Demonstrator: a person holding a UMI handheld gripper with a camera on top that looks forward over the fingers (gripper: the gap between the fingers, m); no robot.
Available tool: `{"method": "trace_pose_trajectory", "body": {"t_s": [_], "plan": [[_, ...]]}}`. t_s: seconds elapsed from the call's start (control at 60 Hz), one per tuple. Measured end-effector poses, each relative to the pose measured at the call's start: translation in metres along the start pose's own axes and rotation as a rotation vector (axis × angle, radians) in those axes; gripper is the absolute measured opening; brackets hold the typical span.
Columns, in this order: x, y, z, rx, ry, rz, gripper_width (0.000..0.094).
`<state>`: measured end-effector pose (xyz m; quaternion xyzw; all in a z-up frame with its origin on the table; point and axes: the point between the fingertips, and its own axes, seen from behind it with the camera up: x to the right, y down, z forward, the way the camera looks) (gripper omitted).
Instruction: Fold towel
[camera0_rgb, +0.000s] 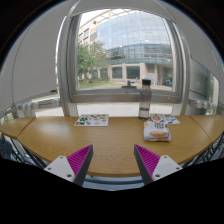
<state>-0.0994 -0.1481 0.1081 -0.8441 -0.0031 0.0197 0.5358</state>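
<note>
My gripper (113, 163) is open, its two magenta-padded fingers (77, 161) wide apart with nothing between them. It is held above the near edge of a round wooden table (110, 140). No towel shows in this view. Between the fingertips I see only bare table top and its grey near rim.
A magazine (92, 120) lies on the table at the far left. A stack of booklets (156, 130) lies at the far right, with a dark upright stand (145, 98) behind it. Large windows (125, 50) face buildings outside. Chair backs (14, 150) stand at both sides.
</note>
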Motion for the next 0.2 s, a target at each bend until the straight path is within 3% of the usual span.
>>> {"method": "trace_pose_trajectory", "body": {"t_s": [0.2], "plan": [[-0.014,0.008,-0.008,-0.011,-0.001,0.005,0.0833]]}}
